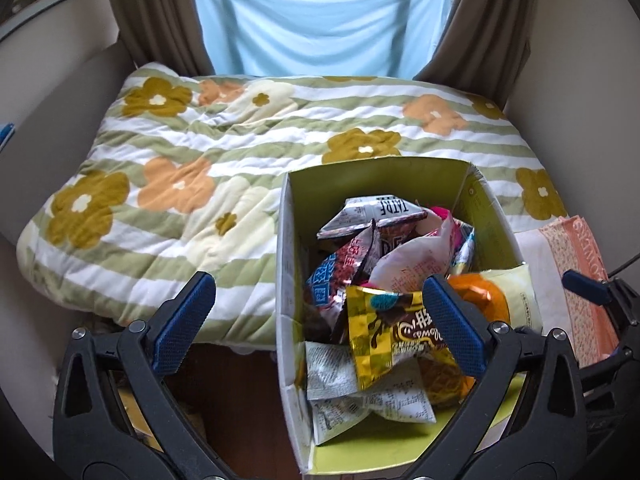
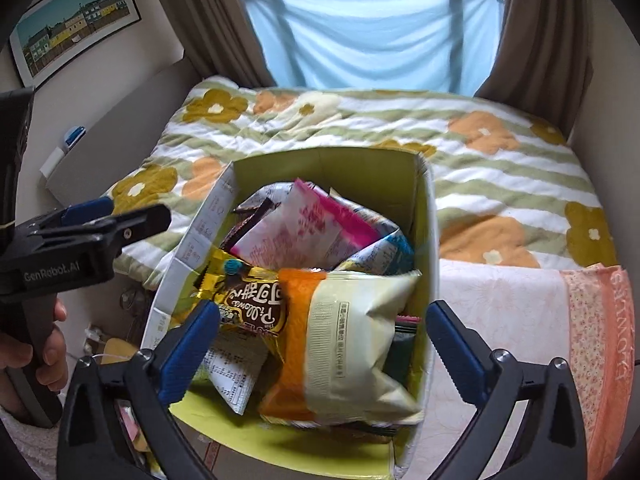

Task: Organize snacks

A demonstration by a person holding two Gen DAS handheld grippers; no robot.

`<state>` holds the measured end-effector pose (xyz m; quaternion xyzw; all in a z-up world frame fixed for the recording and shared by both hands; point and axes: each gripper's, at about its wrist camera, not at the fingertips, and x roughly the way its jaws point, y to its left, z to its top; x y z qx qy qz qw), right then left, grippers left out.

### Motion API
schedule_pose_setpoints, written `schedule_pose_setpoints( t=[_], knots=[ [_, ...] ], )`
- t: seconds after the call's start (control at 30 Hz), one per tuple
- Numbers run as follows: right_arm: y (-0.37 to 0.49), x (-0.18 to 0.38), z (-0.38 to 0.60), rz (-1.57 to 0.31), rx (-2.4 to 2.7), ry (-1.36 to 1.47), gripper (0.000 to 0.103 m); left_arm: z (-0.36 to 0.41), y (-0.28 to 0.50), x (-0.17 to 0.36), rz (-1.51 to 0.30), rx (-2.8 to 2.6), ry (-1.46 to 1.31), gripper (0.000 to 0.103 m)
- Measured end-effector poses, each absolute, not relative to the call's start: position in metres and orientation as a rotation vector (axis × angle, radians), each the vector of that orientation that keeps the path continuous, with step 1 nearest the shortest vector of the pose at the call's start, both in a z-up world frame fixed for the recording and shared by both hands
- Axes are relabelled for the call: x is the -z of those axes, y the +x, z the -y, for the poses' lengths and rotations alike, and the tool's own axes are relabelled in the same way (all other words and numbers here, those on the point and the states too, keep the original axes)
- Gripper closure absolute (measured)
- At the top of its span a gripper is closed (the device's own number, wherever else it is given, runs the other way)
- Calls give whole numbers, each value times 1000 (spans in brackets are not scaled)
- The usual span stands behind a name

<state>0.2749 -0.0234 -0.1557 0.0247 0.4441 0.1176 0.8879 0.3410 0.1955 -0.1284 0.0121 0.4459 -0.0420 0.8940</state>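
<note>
On the bed (image 1: 168,152), a box (image 2: 328,164) collects the snacks (image 2: 352,320); left tongs (image 1: 320,320) and right tongs (image 2: 324,344) gape wide, holding nothing.

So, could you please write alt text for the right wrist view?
An open hand-held gripper hovers over a green-lined box heaped with snack packets, an orange-and-cream bag on top. The box sits on a floral quilt.
</note>
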Motion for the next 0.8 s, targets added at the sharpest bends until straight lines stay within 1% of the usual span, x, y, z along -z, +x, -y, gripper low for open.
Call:
schedule_pose_setpoints(
  t=[0.2,0.33,0.57,0.8],
  knots=[
    [255,152,34,-889,-165,27,1,-197,319,136,-928,89,38,0],
    [240,138,34,-855,-181,24,1,-195,298,124,-903,84,30,0],
    [194,102,56,-746,-200,30,1,-175,237,81,-794,48,47,0],
    [125,61,109,-680,-156,22,1,-129,143,31,-672,29,43,0]
  ],
)
